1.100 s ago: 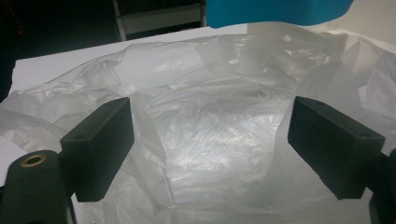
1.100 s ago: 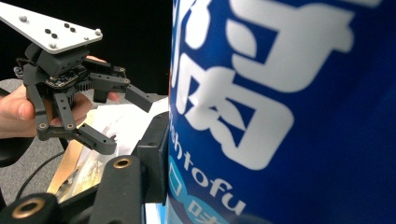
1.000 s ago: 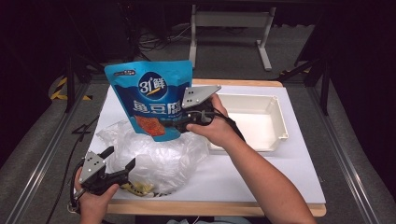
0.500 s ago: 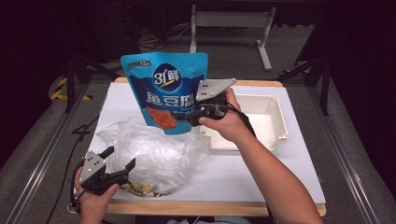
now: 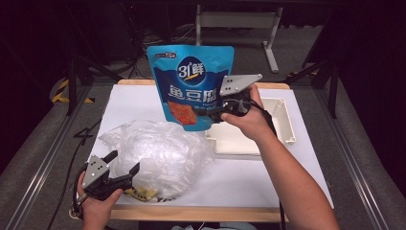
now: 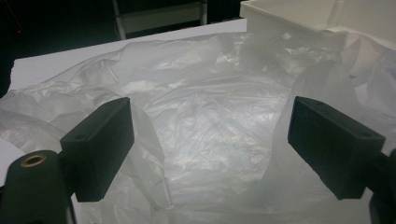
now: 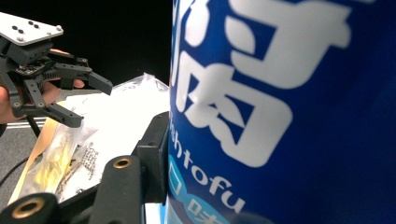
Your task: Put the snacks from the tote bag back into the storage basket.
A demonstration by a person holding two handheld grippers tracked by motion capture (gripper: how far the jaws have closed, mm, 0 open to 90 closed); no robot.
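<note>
One blue snack pouch [image 5: 191,81], upright above the bench [image 5: 249,177], clenched in right gripper [image 5: 210,114] jaws. One clear plastic bag [image 5: 158,153] on bench; left gripper [image 5: 125,165] jaws released beside it. One white tray [image 5: 282,120].

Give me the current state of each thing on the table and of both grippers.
Blue snack pouch: upright, lifted off the table, clamped at its side.
Right gripper: shut on the pouch.
Left gripper: open, jaws wide at the plastic bag's near edge.
Clear plastic bag: crumpled, lying on the table.
White tray: lying flat on the table; what shows of its inside is empty.
</note>
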